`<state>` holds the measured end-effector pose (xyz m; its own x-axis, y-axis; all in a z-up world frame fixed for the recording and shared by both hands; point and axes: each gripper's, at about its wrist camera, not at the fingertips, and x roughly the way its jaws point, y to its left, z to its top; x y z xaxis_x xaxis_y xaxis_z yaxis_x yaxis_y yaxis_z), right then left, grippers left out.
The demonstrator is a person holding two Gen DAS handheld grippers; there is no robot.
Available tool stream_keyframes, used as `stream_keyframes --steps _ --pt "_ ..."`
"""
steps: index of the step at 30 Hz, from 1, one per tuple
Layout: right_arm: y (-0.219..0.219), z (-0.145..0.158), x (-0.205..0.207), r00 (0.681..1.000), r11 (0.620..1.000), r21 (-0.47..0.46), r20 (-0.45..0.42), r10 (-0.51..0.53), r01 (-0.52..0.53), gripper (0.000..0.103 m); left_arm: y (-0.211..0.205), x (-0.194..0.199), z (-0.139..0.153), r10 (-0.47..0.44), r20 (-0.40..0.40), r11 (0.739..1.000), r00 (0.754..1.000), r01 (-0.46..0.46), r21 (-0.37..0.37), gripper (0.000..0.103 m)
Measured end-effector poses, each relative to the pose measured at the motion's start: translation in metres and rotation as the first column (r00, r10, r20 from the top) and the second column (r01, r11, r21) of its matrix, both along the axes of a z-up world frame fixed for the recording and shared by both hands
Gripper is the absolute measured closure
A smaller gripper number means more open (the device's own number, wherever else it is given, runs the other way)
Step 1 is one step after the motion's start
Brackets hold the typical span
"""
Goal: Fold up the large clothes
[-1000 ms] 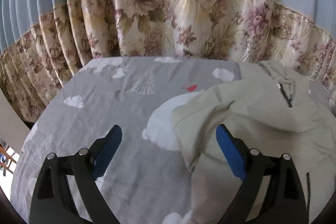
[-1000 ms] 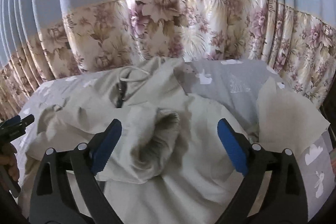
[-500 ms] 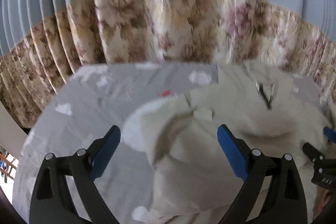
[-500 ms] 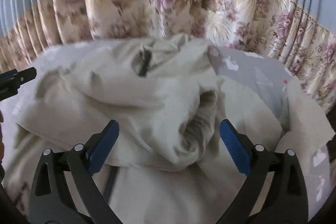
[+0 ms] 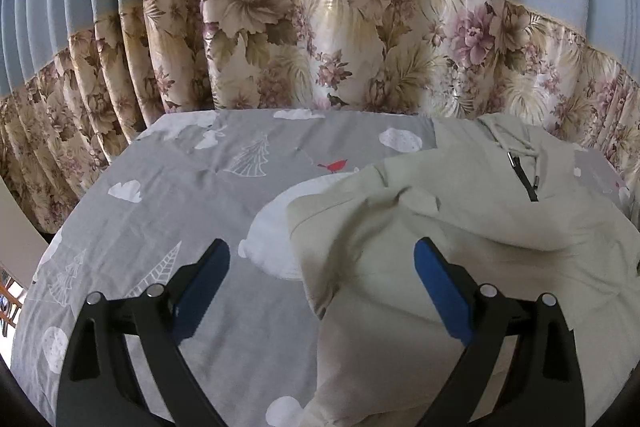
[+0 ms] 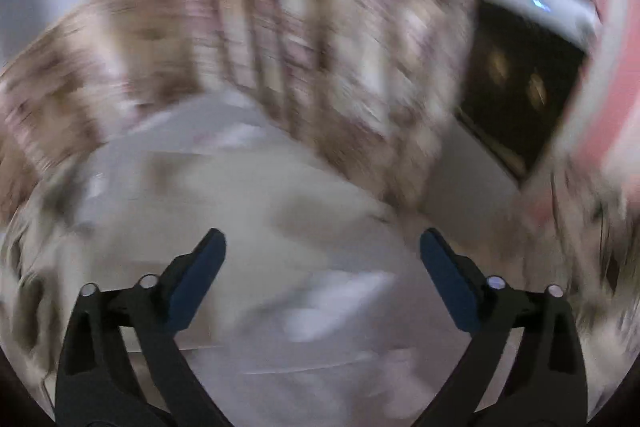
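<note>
Left tool (image 5: 322, 281) spread, empty, hovering over hoodie (image 5: 460, 219) edge on the bed (image 5: 180, 195), likely lining up a grab. Right tool (image 6: 322, 277) wide, closing slightly, nothing between; view blurred.

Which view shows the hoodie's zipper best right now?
The left wrist view: the zipper shows sharply at the neck of the cream hoodie, near the drawstring. The right wrist view is motion-blurred; pale cloth is there, but no zipper can be made out.

Cream hoodie (image 5: 472, 227), grey cloud-print sheet (image 5: 192, 187), blue-and-floral curtain (image 5: 320, 47)
</note>
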<state>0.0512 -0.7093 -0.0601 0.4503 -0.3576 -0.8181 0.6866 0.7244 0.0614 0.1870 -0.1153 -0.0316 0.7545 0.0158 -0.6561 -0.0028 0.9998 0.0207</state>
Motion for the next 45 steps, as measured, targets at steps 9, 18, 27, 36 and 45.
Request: stream_keyframes --steps 9,18,27,36,45 --pt "-0.039 -0.042 0.004 0.995 0.978 0.209 0.093 -0.043 0.023 0.018 -0.006 -0.005 -0.007 -0.026 -0.01 0.999 1.0 0.026 0.021 0.009" --pt "0.003 0.02 0.011 0.951 0.995 0.021 0.297 0.084 -0.095 0.093 0.0 -0.007 0.0 -0.019 0.013 1.0 1.0 0.019 -0.015 0.009" --pt "0.248 0.085 0.066 0.568 0.674 -0.221 0.393 0.723 -0.705 0.047 0.02 -0.005 0.008 0.026 0.024 0.998 0.999 -0.025 -0.053 0.009" --pt "0.25 0.075 0.067 0.579 0.694 -0.157 0.442 0.685 -0.702 0.015 0.028 -0.009 0.015 0.027 0.025 0.996 0.999 -0.025 -0.081 0.009" --pt "0.207 0.041 0.082 0.685 0.766 -0.039 0.419 0.596 -0.642 0.015 -0.014 0.0 0.015 -0.13 -0.02 0.984 0.991 0.127 -0.128 0.009"
